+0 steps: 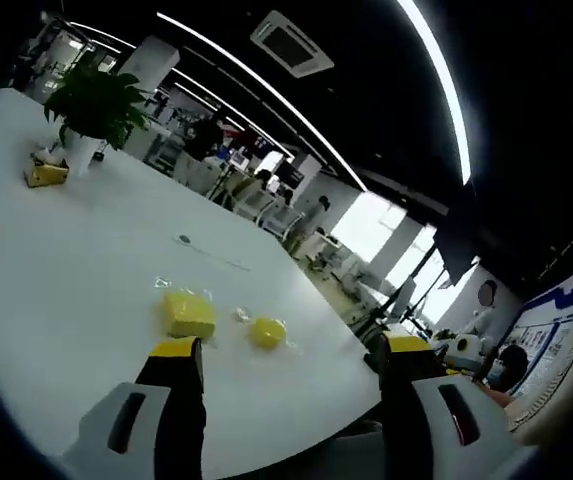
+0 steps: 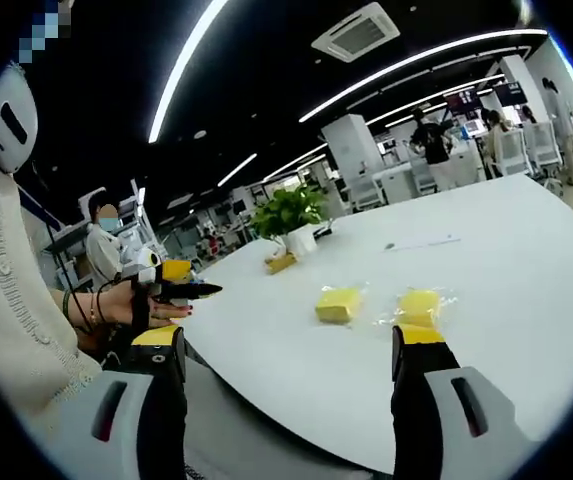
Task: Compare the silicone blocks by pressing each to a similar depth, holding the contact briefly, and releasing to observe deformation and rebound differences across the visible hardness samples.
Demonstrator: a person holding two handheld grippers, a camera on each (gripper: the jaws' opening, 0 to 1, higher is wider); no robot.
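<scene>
Black, yellow-tipped jaws of the left gripper (image 1: 291, 345) rise from the frame's bottom, spread wide and holding nothing. Just above its left jaw tip, on the white table (image 1: 56, 270), lies the square yellow silicone block (image 1: 188, 313), with the rounder yellow silicone block (image 1: 267, 331) between the tips. The right gripper (image 2: 294, 335) also gapes empty; both blocks (image 2: 339, 304) (image 2: 418, 306) lie at centre frame, one just above its right tip. A potted green plant (image 1: 94, 110) stands upper left.

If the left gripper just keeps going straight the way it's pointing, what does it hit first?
Probably the white table. The left gripper, jaws open, points between the yellow block and the rounder yellow piece, so it may touch neither; depth is unclear.
</scene>
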